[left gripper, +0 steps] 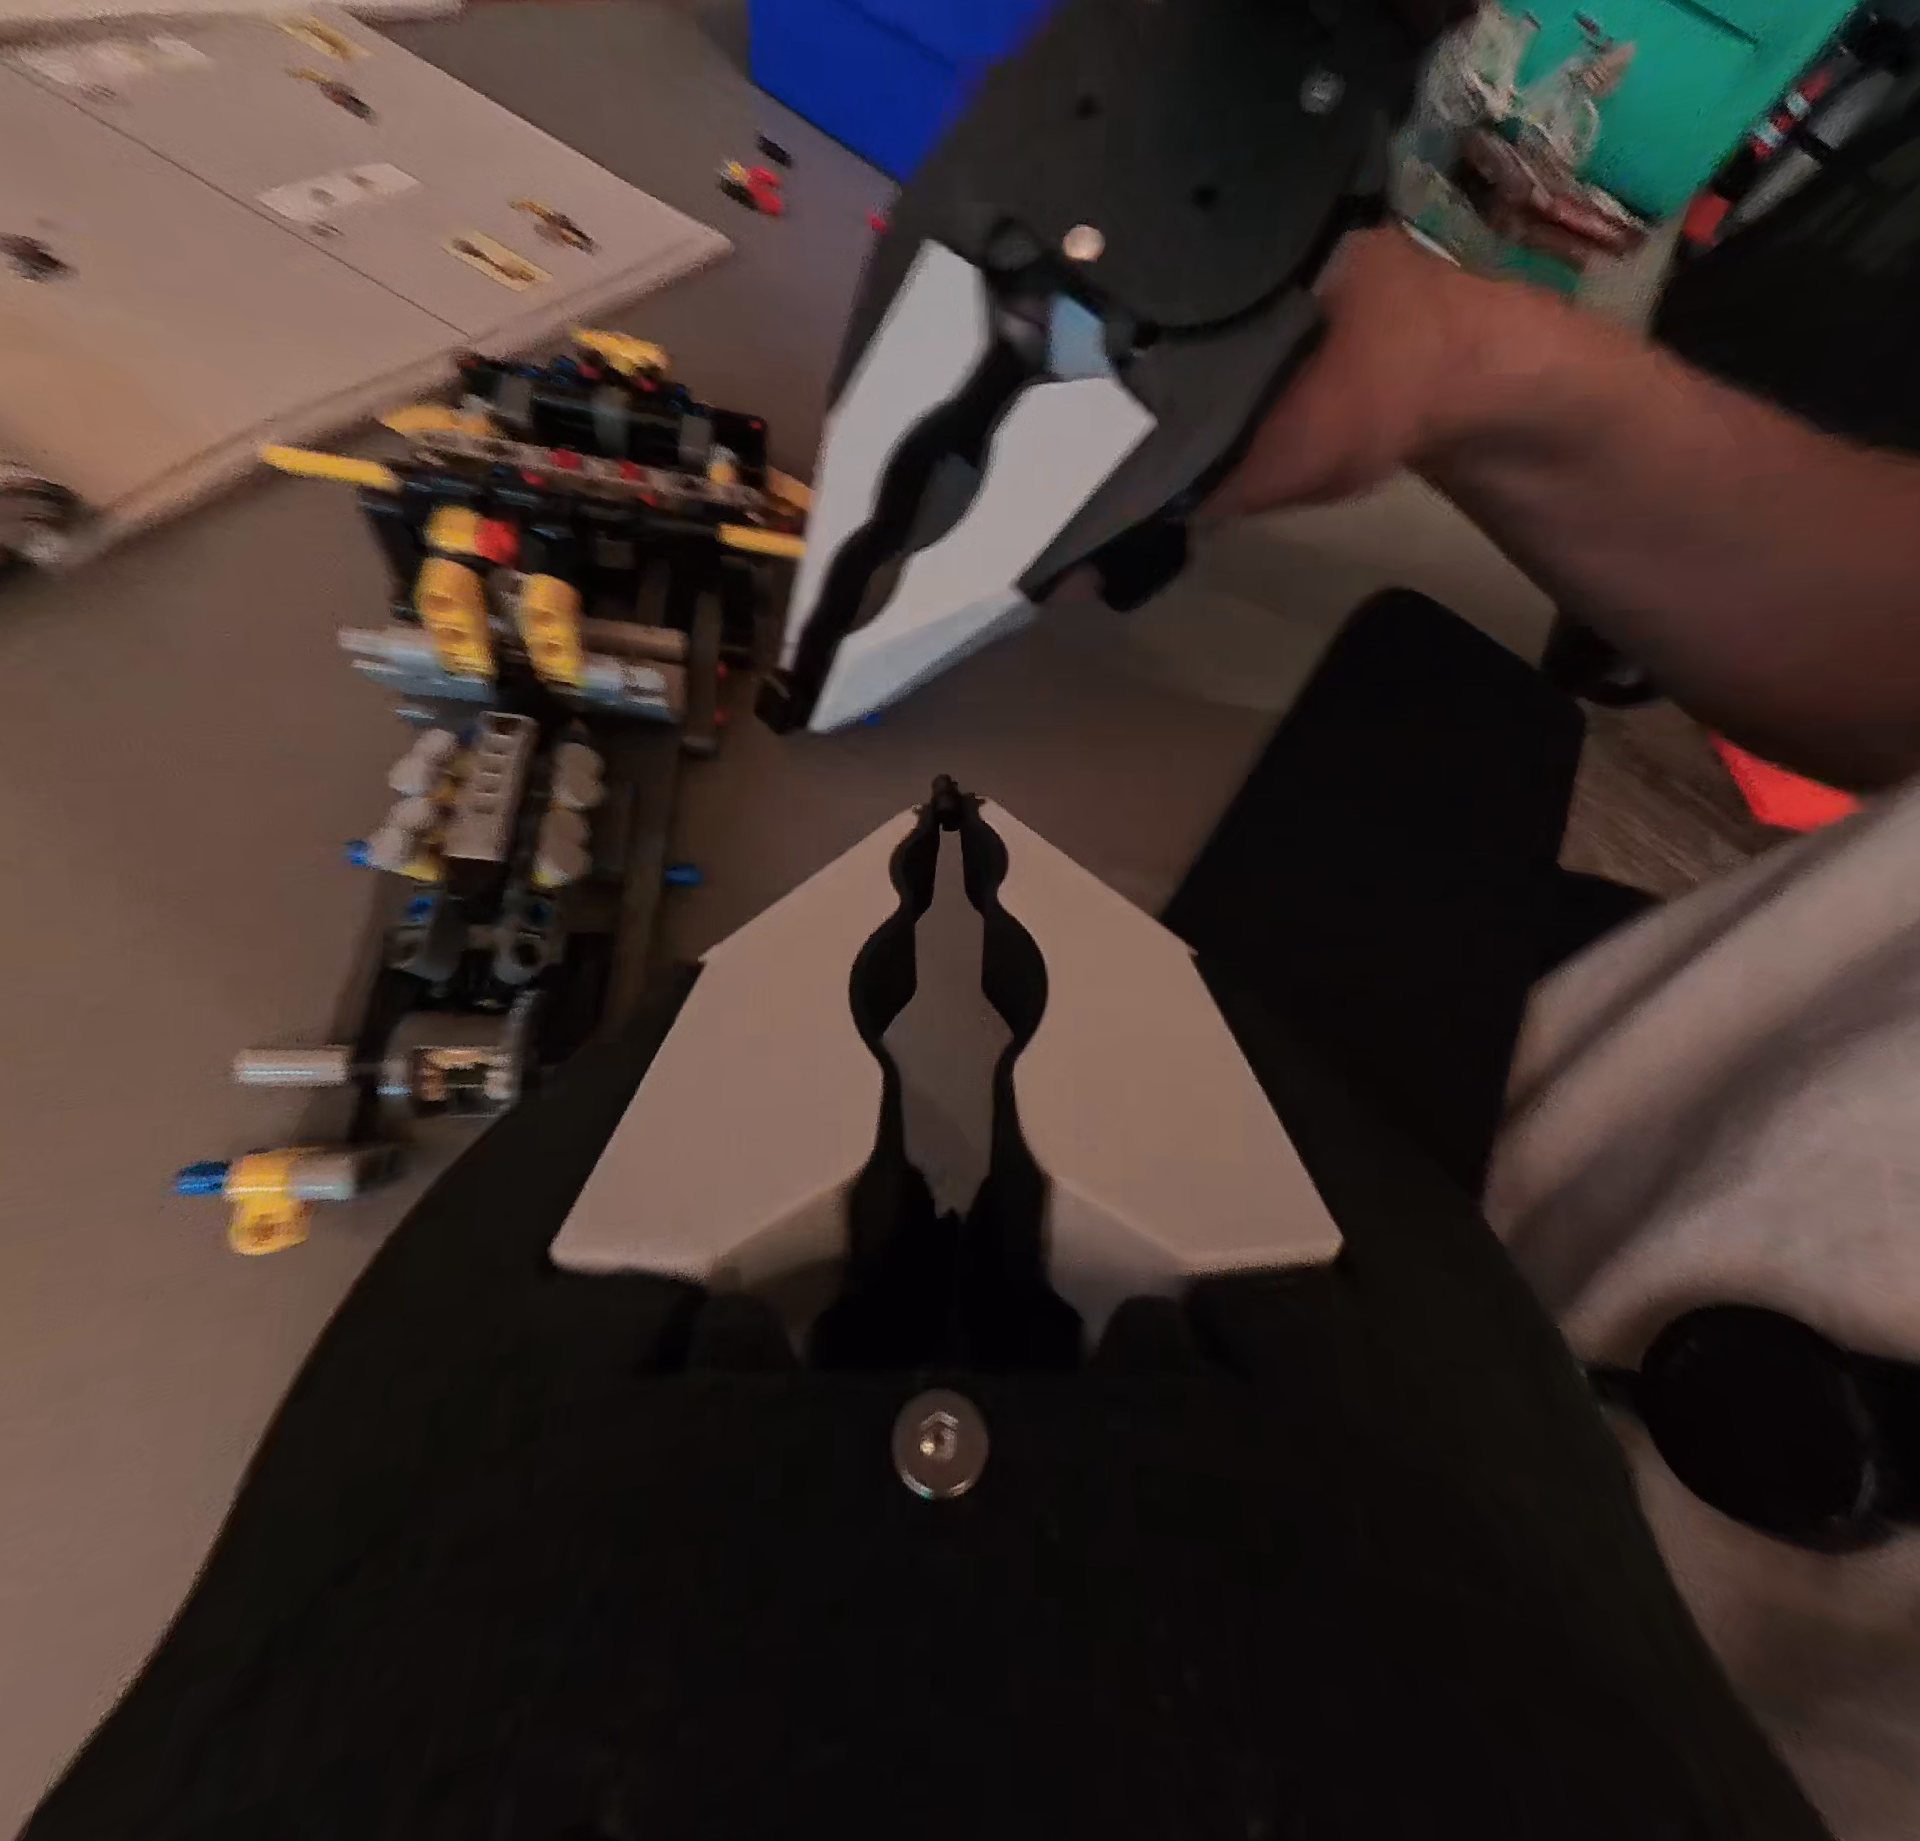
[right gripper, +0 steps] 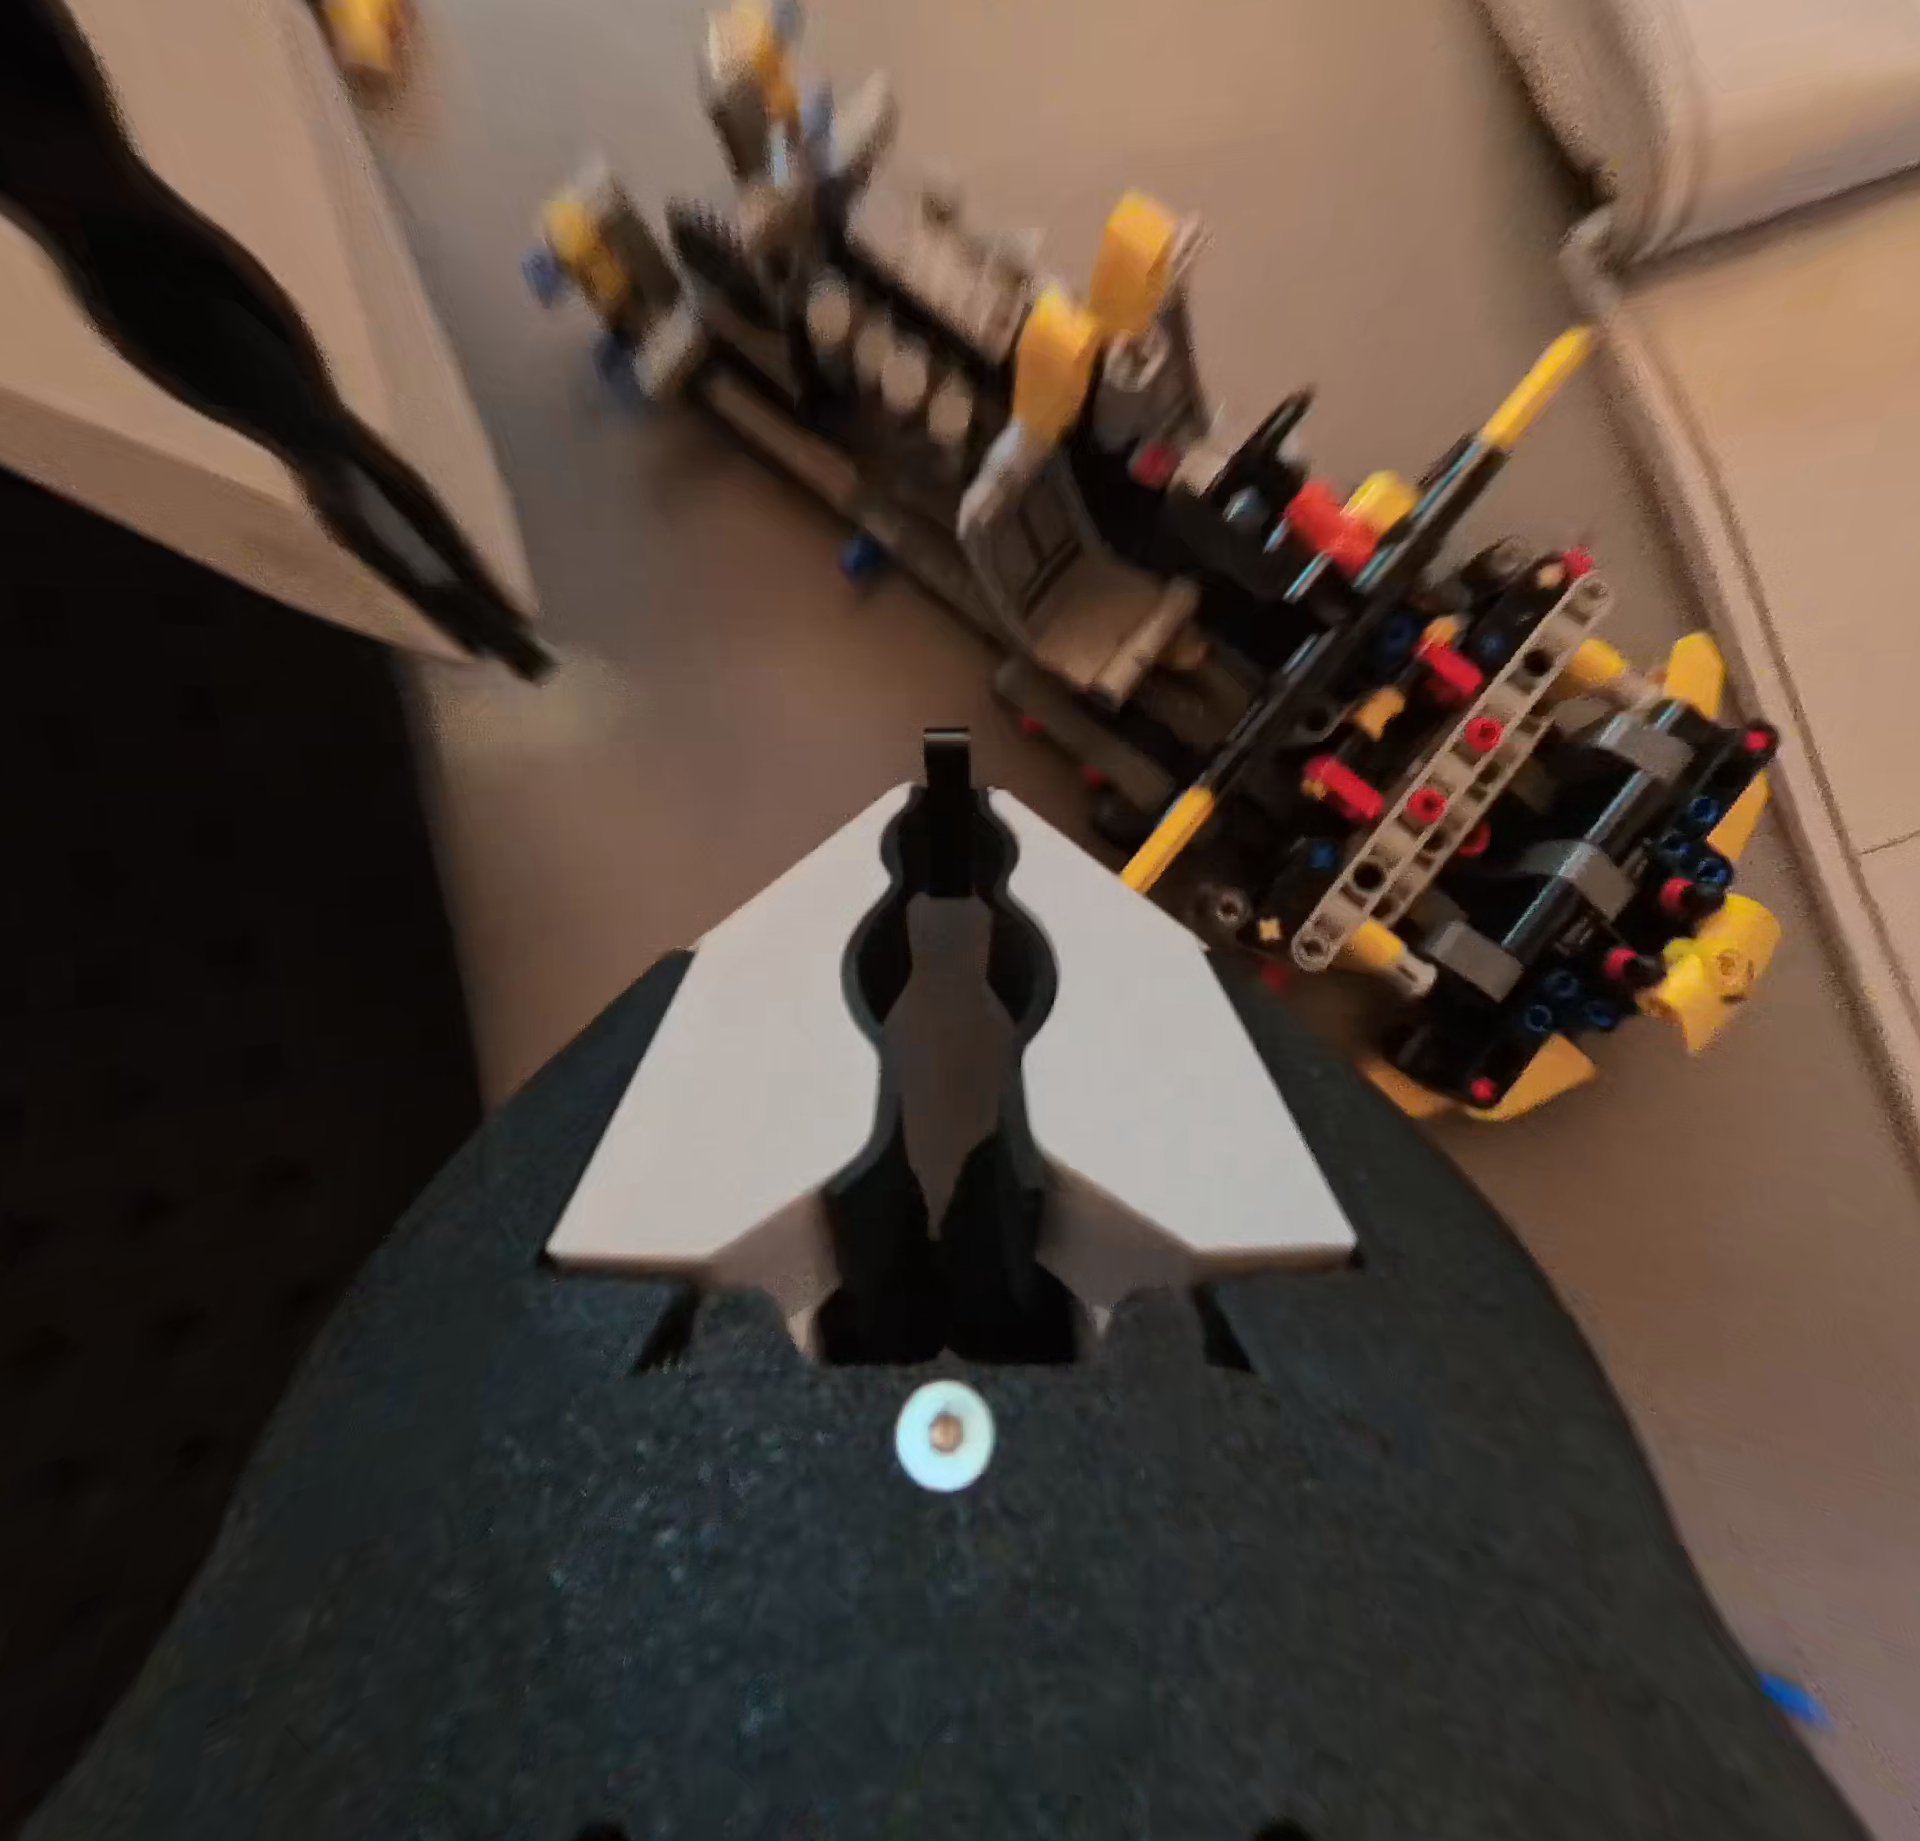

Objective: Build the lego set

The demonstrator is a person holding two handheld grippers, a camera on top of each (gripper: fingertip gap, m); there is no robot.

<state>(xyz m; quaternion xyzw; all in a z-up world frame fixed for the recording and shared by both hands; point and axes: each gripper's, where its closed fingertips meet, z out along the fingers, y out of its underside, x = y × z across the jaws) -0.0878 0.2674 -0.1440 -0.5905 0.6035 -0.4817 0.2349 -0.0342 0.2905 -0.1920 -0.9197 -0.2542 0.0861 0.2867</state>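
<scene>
Long, blocky black-yellow-grey model (right gripper: 1195,586) on bench (right gripper: 727,596); both tongs (left gripper: 943,804) (right gripper: 948,773) clenched on small black pieces.

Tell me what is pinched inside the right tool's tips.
A small flat black piece sticks out beyond the tips of the right tool. Its lower part is covered by the black pads, so its full shape cannot be seen.

Both wrist views look down, close — sharing lego model (left gripper: 540,669) (right gripper: 1195,586)

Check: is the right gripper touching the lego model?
Apart. In the right wrist view, bare table shows between the right gripper with its black piece and the lego model.
</scene>
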